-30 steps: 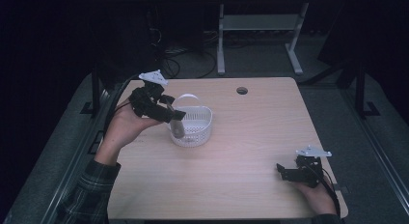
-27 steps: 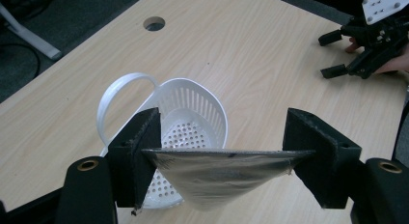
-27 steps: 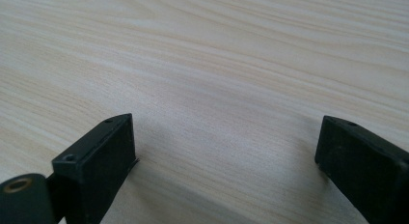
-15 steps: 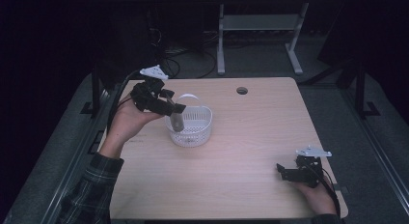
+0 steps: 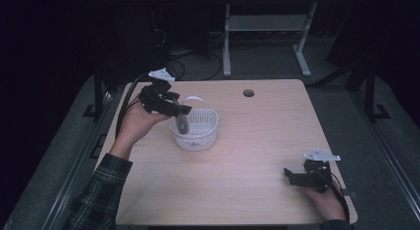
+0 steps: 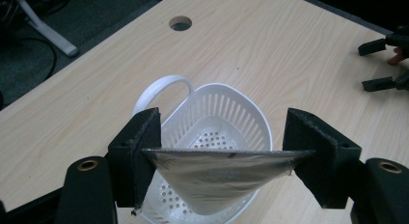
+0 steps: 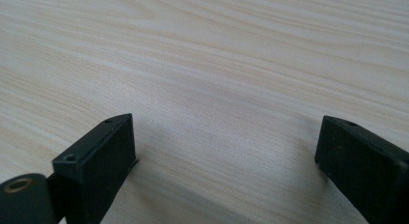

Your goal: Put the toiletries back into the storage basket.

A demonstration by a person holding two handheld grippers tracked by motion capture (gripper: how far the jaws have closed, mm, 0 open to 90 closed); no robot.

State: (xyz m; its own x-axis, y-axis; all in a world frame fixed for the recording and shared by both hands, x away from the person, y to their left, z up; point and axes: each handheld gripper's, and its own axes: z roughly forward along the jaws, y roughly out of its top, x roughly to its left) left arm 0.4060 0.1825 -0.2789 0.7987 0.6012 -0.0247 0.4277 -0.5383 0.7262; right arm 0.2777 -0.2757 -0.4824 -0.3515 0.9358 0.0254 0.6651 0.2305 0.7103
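Pouch over basket
Left hand-held gripper (image 6: 219, 161) clamps a silver pouch (image 6: 219, 178) above the white basket (image 5: 194, 130); lower it centred before releasing. Right hand-held gripper (image 7: 226, 171) rests agape, empty.

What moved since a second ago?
The left tool still grips the silvery pouch and has carried it a little toward the table's far side, above the white basket. The basket stayed put. The right tool stayed open near the front right corner.
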